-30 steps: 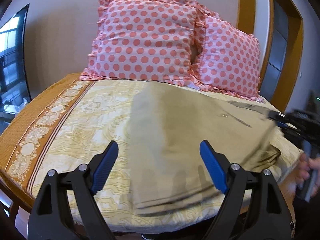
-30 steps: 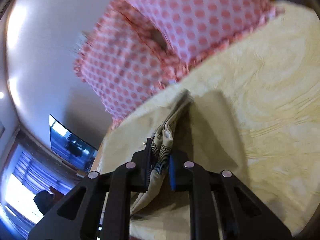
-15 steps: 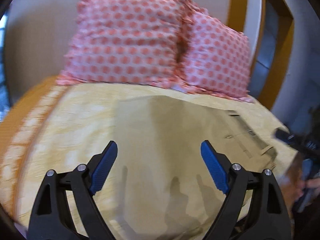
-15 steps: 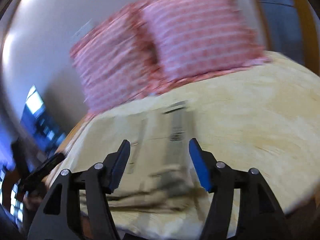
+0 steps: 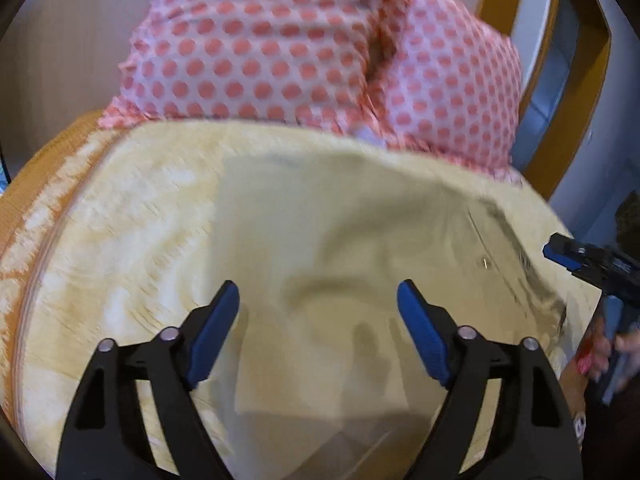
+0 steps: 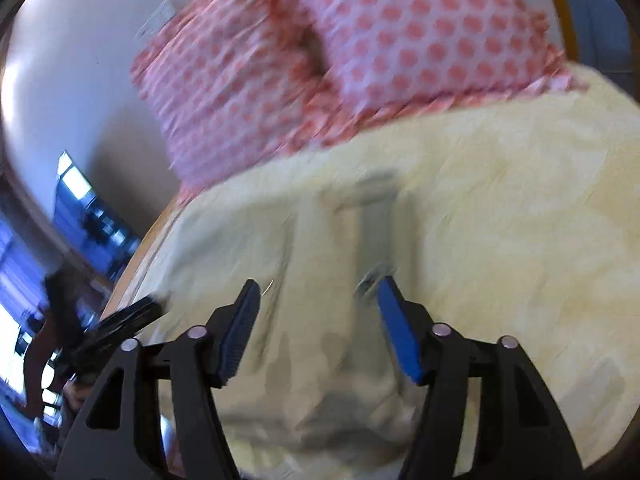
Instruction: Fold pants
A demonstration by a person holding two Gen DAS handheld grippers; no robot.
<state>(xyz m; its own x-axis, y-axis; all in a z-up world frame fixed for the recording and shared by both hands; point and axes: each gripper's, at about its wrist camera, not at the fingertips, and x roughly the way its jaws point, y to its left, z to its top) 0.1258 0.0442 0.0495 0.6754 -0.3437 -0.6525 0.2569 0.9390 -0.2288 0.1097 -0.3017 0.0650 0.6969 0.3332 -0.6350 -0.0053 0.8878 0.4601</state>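
Observation:
Khaki pants (image 5: 340, 240) lie flat on the yellow bedspread (image 5: 120, 240), their waistband end toward the right. My left gripper (image 5: 318, 320) is open and empty, hovering just above the pants' near part. My right gripper (image 6: 318, 320) is open and empty above the waistband end of the pants (image 6: 340, 340). The right gripper also shows at the right edge of the left wrist view (image 5: 576, 260), and the left one at the left edge of the right wrist view (image 6: 120, 320). Both views are blurred.
Two pink polka-dot pillows (image 5: 280, 48) lean against the wall at the head of the bed. An orange patterned border (image 5: 36, 200) runs along the bed's left edge. A wooden door frame (image 5: 580, 100) stands at the right. A dark screen (image 6: 76, 200) is beyond the bed.
My right gripper has let go of the waistband and opened; the pants now lie flat. Both grippers have moved in closer over the pants.

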